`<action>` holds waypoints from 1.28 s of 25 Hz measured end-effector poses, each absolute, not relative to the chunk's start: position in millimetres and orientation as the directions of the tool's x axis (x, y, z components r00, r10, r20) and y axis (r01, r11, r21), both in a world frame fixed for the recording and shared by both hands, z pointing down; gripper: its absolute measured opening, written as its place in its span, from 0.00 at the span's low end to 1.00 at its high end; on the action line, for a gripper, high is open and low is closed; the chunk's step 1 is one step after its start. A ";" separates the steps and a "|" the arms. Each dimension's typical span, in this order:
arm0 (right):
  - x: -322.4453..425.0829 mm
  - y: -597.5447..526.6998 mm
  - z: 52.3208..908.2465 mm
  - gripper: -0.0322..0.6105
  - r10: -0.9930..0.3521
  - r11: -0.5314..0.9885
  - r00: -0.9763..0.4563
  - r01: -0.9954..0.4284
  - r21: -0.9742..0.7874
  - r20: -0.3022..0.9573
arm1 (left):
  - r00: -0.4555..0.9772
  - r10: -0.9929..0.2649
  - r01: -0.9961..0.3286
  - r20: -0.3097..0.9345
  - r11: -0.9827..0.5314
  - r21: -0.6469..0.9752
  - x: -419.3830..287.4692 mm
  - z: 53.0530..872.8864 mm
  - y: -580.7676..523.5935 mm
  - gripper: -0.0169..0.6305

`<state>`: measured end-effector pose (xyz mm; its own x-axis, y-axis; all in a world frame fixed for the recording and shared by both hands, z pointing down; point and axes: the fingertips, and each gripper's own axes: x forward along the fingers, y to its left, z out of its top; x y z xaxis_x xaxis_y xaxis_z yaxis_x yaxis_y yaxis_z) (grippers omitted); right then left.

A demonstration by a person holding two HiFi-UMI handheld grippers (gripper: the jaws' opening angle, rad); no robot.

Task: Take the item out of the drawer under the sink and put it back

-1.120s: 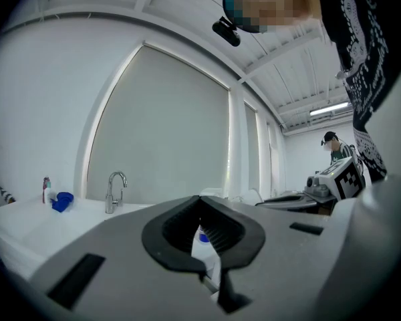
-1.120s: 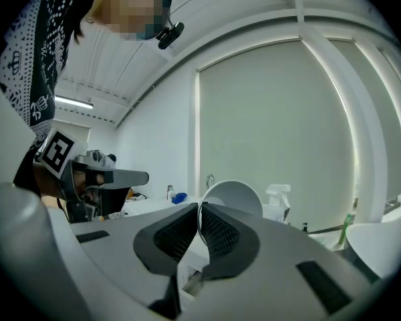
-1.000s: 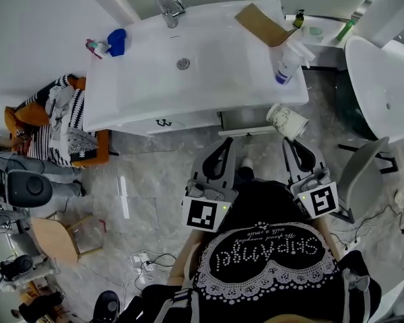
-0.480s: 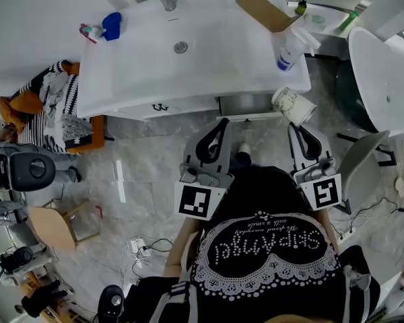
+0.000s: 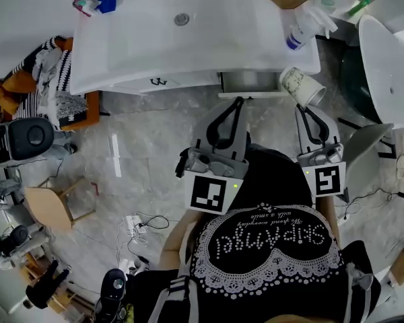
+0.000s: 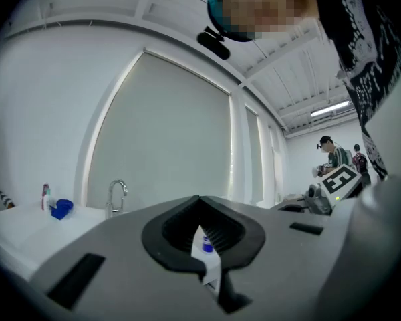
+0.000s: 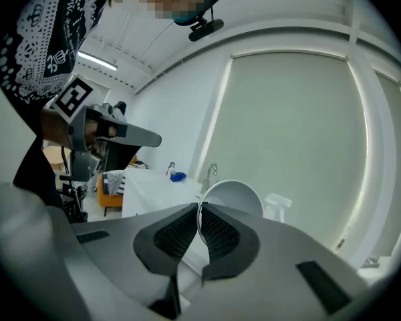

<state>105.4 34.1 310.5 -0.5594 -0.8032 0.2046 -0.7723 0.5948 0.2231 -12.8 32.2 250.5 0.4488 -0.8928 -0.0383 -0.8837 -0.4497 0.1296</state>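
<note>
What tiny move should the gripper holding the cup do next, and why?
Probably ease the cup down and a little left, toward the open drawer under the sink. The right gripper pinches the cup's rim and holds it in the air beside the drawer's right end, and the drawer stands open. The left gripper is shut and empty.

Shirt (image 5: 266, 237), 6 o'clock in head view: large studded lettering, upside down to the camera, reads roughly "ShipAngel". The small script line beside it is too fine to read.

Left marker (image 5: 209, 194), on the cube of the left tool (image 5: 237, 101): black-and-white square code, no letters.

Right marker (image 5: 326, 180), on the right tool (image 5: 304, 110): same kind of code.

Paper cup (image 5: 301, 86), 1 o'clock: dark speckled print, illegible.

Spray bottle (image 5: 301, 32) on the worktop (image 5: 209, 39), 1 o'clock: label unreadable.
</note>
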 end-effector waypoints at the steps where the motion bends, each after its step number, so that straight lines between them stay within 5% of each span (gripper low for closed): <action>1: 105.4 34.7 313.6 0.10 -0.801 0.596 -0.557 -0.772 0.221 0.217 | 0.486 -0.873 -0.862 -0.030 -0.485 0.150 3.2 256.5 36.7 0.03; 7: 99.6 35.1 322.7 0.10 -0.793 0.607 -0.562 -0.760 0.230 0.235 | 0.695 -0.716 -0.717 0.060 -0.687 0.117 51.3 284.0 55.1 0.03; 32: 105.8 35.7 346.9 0.10 -0.746 0.666 -0.559 -0.619 0.416 0.362 | 0.666 -0.740 -0.746 0.095 -0.658 0.104 49.9 289.4 54.9 0.03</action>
<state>105.8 35.7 346.9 -0.5591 -0.7458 0.3621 -0.6188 0.6661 0.4164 49.9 54.9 289.4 0.6661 -0.7397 0.0951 -0.7457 -0.6581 0.1042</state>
